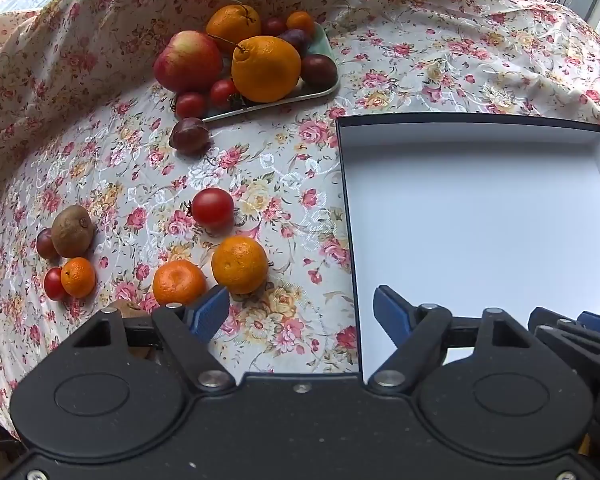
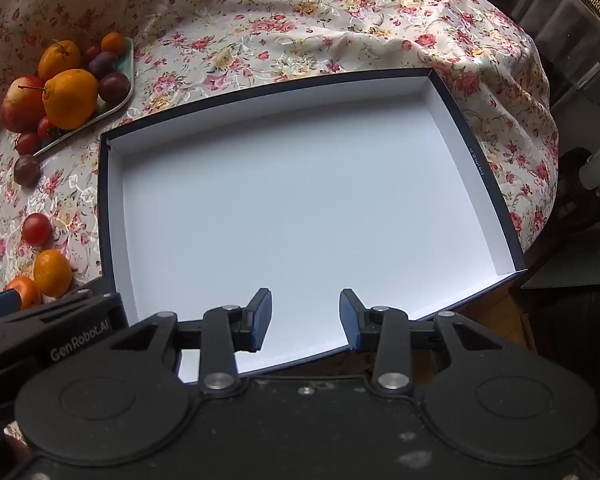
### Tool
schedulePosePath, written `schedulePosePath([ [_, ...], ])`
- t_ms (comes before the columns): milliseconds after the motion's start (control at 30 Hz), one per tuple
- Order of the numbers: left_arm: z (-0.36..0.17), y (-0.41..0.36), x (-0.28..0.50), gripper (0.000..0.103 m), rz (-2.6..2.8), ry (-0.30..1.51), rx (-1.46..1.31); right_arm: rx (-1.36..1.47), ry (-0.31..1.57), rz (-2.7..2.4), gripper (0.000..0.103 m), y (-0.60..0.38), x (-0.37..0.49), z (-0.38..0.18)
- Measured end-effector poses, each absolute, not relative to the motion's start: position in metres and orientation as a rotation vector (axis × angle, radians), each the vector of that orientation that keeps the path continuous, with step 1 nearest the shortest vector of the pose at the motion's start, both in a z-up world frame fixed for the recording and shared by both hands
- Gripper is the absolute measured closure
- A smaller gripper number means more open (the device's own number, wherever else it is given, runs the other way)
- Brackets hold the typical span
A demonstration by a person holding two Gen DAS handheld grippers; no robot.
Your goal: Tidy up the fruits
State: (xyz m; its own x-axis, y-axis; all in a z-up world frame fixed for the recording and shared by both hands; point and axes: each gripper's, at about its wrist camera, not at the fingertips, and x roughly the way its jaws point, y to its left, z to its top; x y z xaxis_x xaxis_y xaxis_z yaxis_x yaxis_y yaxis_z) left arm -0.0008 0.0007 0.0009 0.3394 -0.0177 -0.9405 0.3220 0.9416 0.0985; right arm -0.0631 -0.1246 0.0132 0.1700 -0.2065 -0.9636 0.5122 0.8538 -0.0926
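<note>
An empty white box with a dark rim [image 1: 480, 216] [image 2: 300, 200] lies on the floral cloth. Left of it lie loose fruits: two mandarins [image 1: 239, 264] [image 1: 179, 282], a red tomato [image 1: 212, 208], a dark plum [image 1: 190, 136], and a kiwi [image 1: 72, 231] with a small mandarin [image 1: 78, 277]. A green tray [image 1: 320, 92] [image 2: 126, 92] holds a large orange [image 1: 266, 69], an apple [image 1: 187, 61] and smaller fruits. My left gripper [image 1: 300, 312] is open and empty over the box's left edge. My right gripper [image 2: 305, 314] is open and empty over the box's near edge.
The floral tablecloth [image 1: 440, 60] rises in folds behind the tray. The table's right edge drops to dark furniture [image 2: 580, 220] and a wooden floor. My right gripper's body shows at the lower right of the left wrist view [image 1: 580, 340].
</note>
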Motion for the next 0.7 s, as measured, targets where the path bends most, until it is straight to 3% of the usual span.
schedulePosePath([
  [700,-0.001,0.000,-0.003,0.023,-0.236,1.228,0.292,0.280,1.311,-0.518,0.064,-0.124,-0.062,0.013],
])
